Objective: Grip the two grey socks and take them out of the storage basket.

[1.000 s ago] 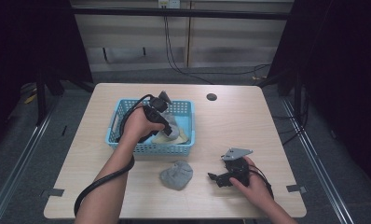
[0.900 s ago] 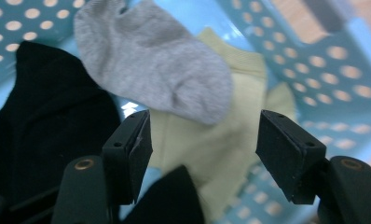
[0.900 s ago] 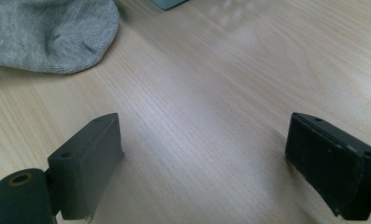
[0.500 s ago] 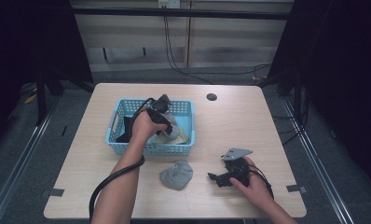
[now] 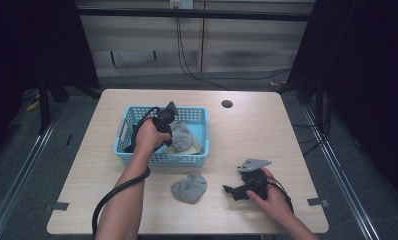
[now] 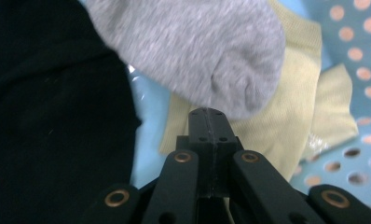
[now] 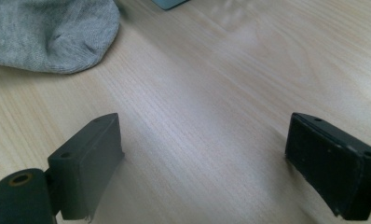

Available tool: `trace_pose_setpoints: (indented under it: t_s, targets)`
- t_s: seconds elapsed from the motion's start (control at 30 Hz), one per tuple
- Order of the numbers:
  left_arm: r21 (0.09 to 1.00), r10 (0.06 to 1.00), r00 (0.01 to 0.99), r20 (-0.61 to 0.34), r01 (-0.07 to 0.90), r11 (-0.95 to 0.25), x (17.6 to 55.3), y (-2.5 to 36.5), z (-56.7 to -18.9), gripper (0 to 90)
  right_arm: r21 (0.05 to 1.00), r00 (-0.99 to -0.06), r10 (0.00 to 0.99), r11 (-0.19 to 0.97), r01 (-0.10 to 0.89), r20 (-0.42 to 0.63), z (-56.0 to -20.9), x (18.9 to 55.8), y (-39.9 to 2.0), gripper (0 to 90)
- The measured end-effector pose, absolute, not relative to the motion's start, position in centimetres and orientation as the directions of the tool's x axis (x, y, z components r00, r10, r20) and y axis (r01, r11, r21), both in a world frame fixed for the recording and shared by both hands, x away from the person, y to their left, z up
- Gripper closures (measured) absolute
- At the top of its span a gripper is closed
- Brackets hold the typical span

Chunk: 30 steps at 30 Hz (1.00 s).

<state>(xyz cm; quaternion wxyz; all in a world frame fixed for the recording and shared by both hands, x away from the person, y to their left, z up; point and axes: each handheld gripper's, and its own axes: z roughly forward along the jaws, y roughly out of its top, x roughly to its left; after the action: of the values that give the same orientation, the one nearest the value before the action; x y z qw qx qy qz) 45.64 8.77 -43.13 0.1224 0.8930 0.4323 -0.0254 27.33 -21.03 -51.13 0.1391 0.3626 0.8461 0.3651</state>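
Note:
A blue plastic basket (image 5: 159,160) stands left of the table's middle. Inside it a grey sock (image 6: 193,51) lies on a pale yellow sock (image 6: 286,126), with a black cloth (image 6: 53,121) beside them. My left gripper (image 6: 208,114) points down into the basket, jaws shut with nothing between them, tips at the grey sock's edge. A second grey sock (image 5: 189,187) lies bunched on the table in front of the basket. My right gripper (image 7: 204,140) rests low over the table to that sock's right, open and empty; the same sock (image 7: 48,32) shows ahead of its jaws.
A dark round hole (image 5: 227,104) sits in the wooden table (image 5: 247,135) near its far edge. The left gripper's cable (image 5: 109,200) loops along the forearm. Bare wood lies right of the basket and between the right gripper's jaws.
The left hand and its gripper have shifted slightly left and lower over the basket. The right gripper and the sock on the table have not moved.

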Motion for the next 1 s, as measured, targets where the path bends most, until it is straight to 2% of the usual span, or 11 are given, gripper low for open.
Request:
trace_pose_setpoints:
  t_s: [0.13,0.2,0.27,0.33,0.5,0.67,0.7,0.77,0.87,0.9,1.0]
  targets:
    - [0.215,0.764,0.625,-0.158,0.777,-0.591,45.4,9.3,-42.5,89.8,0.718,-0.698,0.715,0.470,0.513,0.030,-51.1,27.3,-21.0,10.4]
    - [0.280,0.765,0.628,-0.142,0.767,-0.577,45.4,9.1,-42.3,74.1,0.719,-0.698,0.715,0.470,0.513,0.030,-51.1,27.3,-21.0,10.4]
    - [0.296,0.765,0.630,-0.135,0.763,-0.575,45.6,8.8,-42.4,66.3,0.718,-0.698,0.715,0.470,0.513,0.030,-51.1,27.3,-21.0,10.4]
    - [0.310,0.785,0.604,-0.134,0.778,-0.546,45.8,8.4,-42.8,51.9,0.719,-0.698,0.715,0.470,0.513,0.031,-51.1,27.3,-21.0,10.4]
    - [0.314,0.789,0.603,-0.118,0.777,-0.546,46.3,7.7,-43.9,40.9,0.719,-0.698,0.715,0.470,0.512,0.029,-51.1,27.3,-21.0,10.4]
    - [0.298,0.789,0.607,-0.096,0.773,-0.559,46.8,7.2,-45.2,45.3,0.720,-0.699,0.715,0.471,0.509,0.027,-51.1,27.3,-21.0,10.4]
    - [0.288,0.786,0.611,-0.098,0.773,-0.565,46.9,7.2,-45.4,54.0,0.720,-0.698,0.715,0.471,0.510,0.027,-51.1,27.3,-21.0,10.4]
    - [0.252,0.785,0.605,-0.130,0.786,-0.565,47.0,7.3,-45.8,61.4,0.719,-0.698,0.715,0.470,0.512,0.029,-51.1,27.3,-21.0,10.4]
    - [0.205,0.775,0.621,-0.117,0.779,-0.592,46.9,7.1,-45.7,79.9,0.720,-0.699,0.715,0.471,0.510,0.027,-51.1,27.3,-21.0,10.4]
    - [0.200,0.779,0.615,-0.121,0.784,-0.588,46.8,7.0,-45.6,83.6,0.720,-0.699,0.715,0.471,0.510,0.028,-51.1,27.3,-21.0,10.4]
    - [0.185,0.778,0.615,-0.126,0.785,-0.591,46.7,7.1,-44.9,86.2,0.720,-0.699,0.714,0.471,0.509,0.027,-51.1,27.3,-21.0,10.4]
